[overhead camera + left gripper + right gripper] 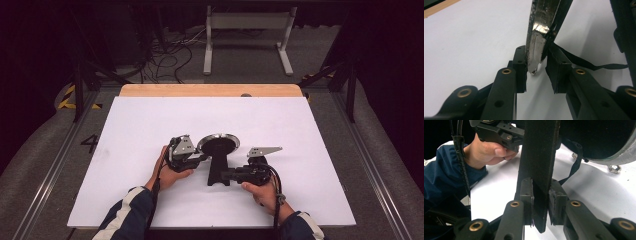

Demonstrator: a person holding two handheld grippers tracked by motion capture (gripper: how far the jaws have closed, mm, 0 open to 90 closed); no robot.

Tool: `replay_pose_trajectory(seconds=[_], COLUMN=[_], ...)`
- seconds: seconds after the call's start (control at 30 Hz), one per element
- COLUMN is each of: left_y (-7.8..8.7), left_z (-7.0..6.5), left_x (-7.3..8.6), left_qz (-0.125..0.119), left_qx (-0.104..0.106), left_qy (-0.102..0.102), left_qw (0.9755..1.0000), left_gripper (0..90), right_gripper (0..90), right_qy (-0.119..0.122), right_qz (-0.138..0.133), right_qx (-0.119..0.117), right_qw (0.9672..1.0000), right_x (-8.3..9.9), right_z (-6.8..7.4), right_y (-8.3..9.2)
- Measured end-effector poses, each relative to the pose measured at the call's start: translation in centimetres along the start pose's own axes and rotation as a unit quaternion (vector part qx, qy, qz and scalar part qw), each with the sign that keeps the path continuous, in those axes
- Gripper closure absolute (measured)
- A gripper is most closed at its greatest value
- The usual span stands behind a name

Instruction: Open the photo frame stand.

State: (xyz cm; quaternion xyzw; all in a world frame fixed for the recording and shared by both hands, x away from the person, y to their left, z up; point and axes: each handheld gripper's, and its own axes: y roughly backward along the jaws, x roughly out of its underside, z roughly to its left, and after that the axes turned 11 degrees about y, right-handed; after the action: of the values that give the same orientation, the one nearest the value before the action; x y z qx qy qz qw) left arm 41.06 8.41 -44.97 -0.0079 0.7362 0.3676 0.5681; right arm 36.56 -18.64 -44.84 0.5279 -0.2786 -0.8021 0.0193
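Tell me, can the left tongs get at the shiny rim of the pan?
Probably yes. The left tongs already have the pan's shiny rim between their pads, with nothing in the way. The right tongs are clamped on the black handle, off to one side.

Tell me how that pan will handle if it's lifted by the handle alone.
The pan is probably stiff: its metal rim looks rigid. It is likely head-heavy, since the round bowl sits at the far end of the long handle, so it may droop or twist. The right gripper clamps the flat handle, which should resist rolling.
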Motion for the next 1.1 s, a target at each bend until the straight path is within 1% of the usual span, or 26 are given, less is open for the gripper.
replay_pose_trajectory(seconds=[0.07, 0.23, 0.3, 0.37, 0.53, 0.63, 0.67, 0.83, 0.97, 1.1], left_y=[-0.06, -0.48, -0.57, -0.62, -0.64, -0.68, -0.7, -0.7, -0.72, -0.71], left_z=[-0.23, -0.38, -0.47, -0.47, -0.4, -0.43, -0.43, -0.43, -0.51, -0.53], left_x=[-0.08, -0.22, -0.31, -0.32, -0.24, -0.21, -0.23, -0.16, -0.09, -0.05], left_qz=[0.002, -0.001, 0.001, 0.002, 0.005, 0.005, 0.006, 0.007, 0.009, 0.009], left_qx=[-0.01, -0.018, -0.029, -0.032, -0.046, -0.047, -0.045, -0.044, -0.043, -0.043], left_qy=[-0.009, -0.015, -0.023, -0.027, -0.029, -0.029, -0.032, -0.03, -0.036, -0.035], left_qw=[0.9999, 0.9997, 0.9993, 0.9991, 0.9985, 0.9985, 0.9984, 0.9986, 0.9984, 0.9984], left_gripper=[69.9, 69.6, 69.8, 70.2, 71.6, 71.8, 71.8, 72.1, 72.3, 72.4], right_gripper=[76.8, 76.6, 76.6, 76.5, 76.2, 76.2, 76.1, 75.9, 75.9, 75.8], right_qy=[-0.001, -0.004, -0.004, -0.005, 0.0, 0.008, 0.011, 0.024, 0.036, 0.04], right_qz=[-0.001, -0.001, 0.0, 0.001, 0.009, 0.012, 0.014, 0.022, 0.036, 0.038], right_qx=[0.001, 0.005, 0.007, 0.007, 0.012, 0.017, 0.018, 0.027, 0.034, 0.036], right_qw=[1.0, 1.0, 1.0, 1.0, 0.9999, 0.9998, 0.9997, 0.9991, 0.9981, 0.9978], right_x=[0.0, 0.04, 0.08, 0.12, 0.14, 0.19, 0.22, 0.31, 0.46, 0.58], right_z=[-0.02, -0.15, -0.2, -0.25, -0.23, -0.23, -0.23, -0.14, 0.0, 0.05], right_y=[0.06, 0.26, 0.33, 0.37, 0.22, 0.1, 0.07, -0.12, -0.36, -0.47])
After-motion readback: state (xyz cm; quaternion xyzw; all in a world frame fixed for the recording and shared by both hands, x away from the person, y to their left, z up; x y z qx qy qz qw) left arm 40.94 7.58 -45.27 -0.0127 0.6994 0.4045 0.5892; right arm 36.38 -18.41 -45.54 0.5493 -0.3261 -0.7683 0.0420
